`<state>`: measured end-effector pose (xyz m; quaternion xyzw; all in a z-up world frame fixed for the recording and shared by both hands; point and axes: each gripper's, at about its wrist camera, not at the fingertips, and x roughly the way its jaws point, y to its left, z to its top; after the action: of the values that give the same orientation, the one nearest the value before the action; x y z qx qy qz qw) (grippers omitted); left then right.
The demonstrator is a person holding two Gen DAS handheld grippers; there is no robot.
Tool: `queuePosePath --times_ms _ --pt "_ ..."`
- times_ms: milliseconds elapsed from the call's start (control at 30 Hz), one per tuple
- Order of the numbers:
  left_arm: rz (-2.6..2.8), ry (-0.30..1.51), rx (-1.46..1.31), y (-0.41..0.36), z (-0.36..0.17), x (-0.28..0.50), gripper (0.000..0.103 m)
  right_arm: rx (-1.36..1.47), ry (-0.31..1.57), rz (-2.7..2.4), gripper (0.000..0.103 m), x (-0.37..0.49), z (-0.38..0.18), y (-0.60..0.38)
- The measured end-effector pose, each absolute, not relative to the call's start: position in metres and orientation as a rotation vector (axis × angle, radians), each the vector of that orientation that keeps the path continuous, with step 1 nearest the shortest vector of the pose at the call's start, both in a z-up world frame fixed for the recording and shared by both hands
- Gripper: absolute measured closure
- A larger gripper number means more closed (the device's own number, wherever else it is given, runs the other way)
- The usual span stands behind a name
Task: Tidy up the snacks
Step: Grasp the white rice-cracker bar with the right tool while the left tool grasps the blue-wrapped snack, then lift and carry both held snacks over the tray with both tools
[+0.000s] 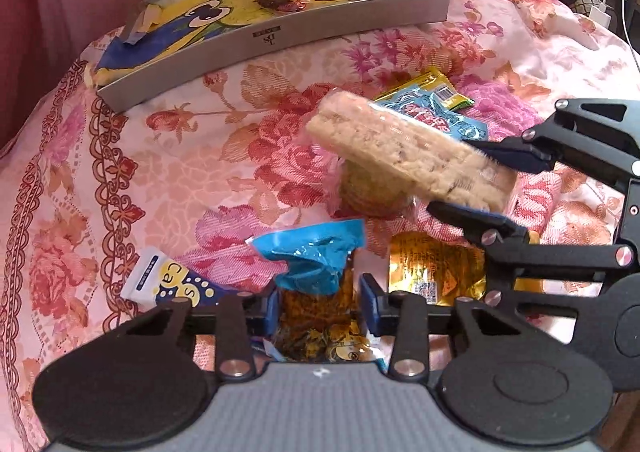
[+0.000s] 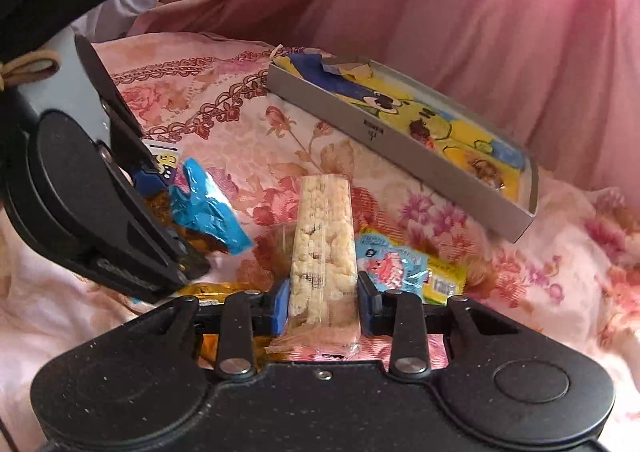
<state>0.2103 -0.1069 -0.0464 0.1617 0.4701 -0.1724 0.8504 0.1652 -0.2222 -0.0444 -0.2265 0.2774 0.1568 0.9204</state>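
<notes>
A pale puffed-rice bar in clear wrap (image 2: 324, 236) is pinched by its tail in the right claw (image 2: 323, 306), a blue-topped brown snack packet (image 1: 316, 292) in the left claw (image 1: 318, 302); either could slip before the shallow grey box (image 1: 280, 34).

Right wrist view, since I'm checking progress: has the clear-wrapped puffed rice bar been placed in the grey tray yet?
No, the clear-wrapped puffed rice bar is clamped in the right gripper, short of the grey tray.

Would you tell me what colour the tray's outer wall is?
Plain grey, with a small dark mark on the tray wall; the left wrist view shows it best.
</notes>
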Motion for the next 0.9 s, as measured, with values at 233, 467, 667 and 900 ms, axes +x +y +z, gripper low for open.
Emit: queuePosePath --times_ms 233,467,667,900 --pt "-0.370 0.986 0.314 -0.104 -0.040 0.206 0.077 -0.530 0.547 0.283 0.068 0.165 -0.048 -0.222" --pt "-0.356 0.977 0.285 -0.105 -0.035 0.206 0.077 -0.577 0.576 0.259 0.068 0.174 -0.061 -0.218" --pt "-0.332 0.964 0.252 -0.107 -0.028 0.206 0.077 -0.622 0.499 0.220 0.068 0.171 -0.059 -0.217" --pt "-0.310 0.907 0.227 -0.112 -0.011 0.212 0.077 -0.699 0.332 0.157 0.068 0.167 -0.050 -0.216"
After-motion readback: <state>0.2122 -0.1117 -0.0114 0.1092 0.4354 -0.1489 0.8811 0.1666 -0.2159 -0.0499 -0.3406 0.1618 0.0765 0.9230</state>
